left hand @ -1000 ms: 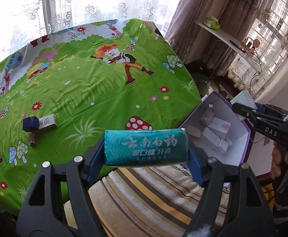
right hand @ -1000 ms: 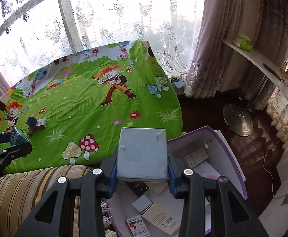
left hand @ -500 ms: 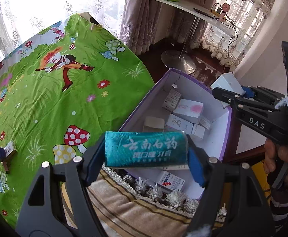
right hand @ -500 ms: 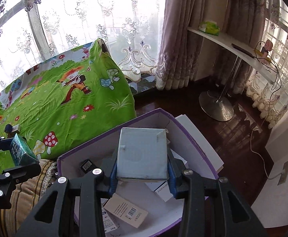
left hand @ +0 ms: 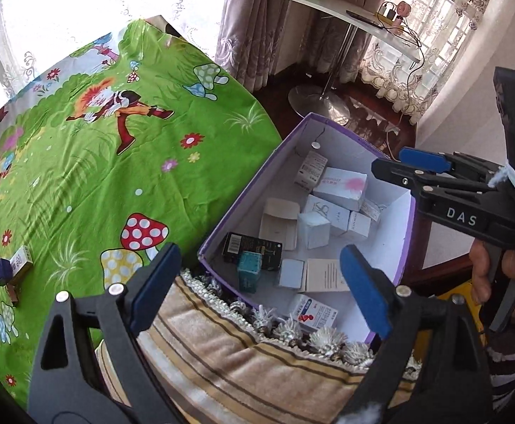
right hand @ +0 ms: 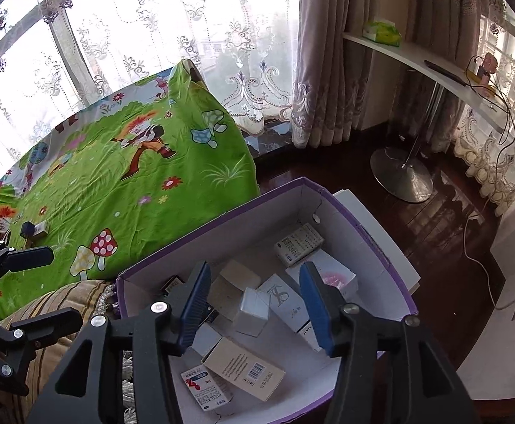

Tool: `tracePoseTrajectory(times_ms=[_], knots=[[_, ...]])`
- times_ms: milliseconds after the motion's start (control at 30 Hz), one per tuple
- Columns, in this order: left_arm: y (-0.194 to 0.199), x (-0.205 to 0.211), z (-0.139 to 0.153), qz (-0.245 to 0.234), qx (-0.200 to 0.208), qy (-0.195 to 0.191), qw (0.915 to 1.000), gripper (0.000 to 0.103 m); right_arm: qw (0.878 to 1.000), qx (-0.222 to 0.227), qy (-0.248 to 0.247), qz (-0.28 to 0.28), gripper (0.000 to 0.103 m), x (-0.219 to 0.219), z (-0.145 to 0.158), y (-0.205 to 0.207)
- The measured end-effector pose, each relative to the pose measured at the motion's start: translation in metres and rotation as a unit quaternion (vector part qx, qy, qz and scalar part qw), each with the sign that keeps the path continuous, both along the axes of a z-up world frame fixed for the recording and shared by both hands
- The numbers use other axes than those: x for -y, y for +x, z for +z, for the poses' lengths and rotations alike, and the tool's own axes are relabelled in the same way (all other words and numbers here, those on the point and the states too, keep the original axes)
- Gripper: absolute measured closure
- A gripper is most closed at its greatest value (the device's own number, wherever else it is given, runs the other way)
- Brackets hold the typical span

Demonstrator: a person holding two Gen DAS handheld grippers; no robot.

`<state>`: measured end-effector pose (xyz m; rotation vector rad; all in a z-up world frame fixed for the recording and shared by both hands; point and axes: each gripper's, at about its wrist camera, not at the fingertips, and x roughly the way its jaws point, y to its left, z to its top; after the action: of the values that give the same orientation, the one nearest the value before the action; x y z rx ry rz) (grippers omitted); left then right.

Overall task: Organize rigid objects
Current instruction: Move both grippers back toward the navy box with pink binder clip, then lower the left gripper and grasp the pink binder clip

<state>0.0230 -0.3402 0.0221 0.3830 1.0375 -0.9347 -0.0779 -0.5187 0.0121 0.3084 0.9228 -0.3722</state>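
1. Left wrist view: left gripper (left hand: pixel 257 282) jaws just opened wide, blue pads bare, nothing between. Teal carton (left hand: pixel 249 271) lies in the purple-rimmed cardboard box (left hand: pixel 407 247) w/ small white cartons.
2. Right wrist view: right gripper (right hand: pixel 254 305) jaws just opened partway, empty; pale grey square carton (right hand: pixel 254 312) sits loose in the box below, among glossy rectangular packs.

the storage box (left hand: pixel 331 130) is purple outside, white inside. in it lie a teal carton (left hand: pixel 249 271), a black packet (left hand: pixel 252 251), a white carton with a pink blotch (left hand: pixel 342 188). the tablecloth (left hand: pixel 98 162) is bright green with cartoon figures, spotted mushrooms, flowers. the cushion (left hand: pixel 257 371) looks tan with brown stripes.
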Motion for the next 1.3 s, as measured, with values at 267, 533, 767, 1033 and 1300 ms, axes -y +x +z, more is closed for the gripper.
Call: tracePoseTrajectory(times_ms=[267,533,767,1033,1300], knots=[[0.037,-0.089,0.011,0.087,0.035,-0.017,0.9954,0.01,0.998,0.026,0.005,0.054,0.048,-0.044,0.032,0.026],[0.096,-0.214,0.011,0.241,0.048,-0.035,0.9689,0.01,0.99,0.053,-0.004,0.134,0.038,-0.11,0.07,0.075],[0.135,-0.307,-0.013,0.344,0.023,-0.029,0.9383,0.024,0.977,0.045,0.012,0.21,0.038,-0.178,0.071,0.135],[0.171,-0.333,-0.043,0.362,0.002,0.0,0.9321,0.043,0.97,0.032,0.045,0.237,0.038,-0.243,0.065,0.208],[0.196,-0.311,-0.075,0.321,-0.016,0.02,0.9468,0.055,0.962,-0.003,0.025,0.272,0.037,-0.292,0.026,0.265]])
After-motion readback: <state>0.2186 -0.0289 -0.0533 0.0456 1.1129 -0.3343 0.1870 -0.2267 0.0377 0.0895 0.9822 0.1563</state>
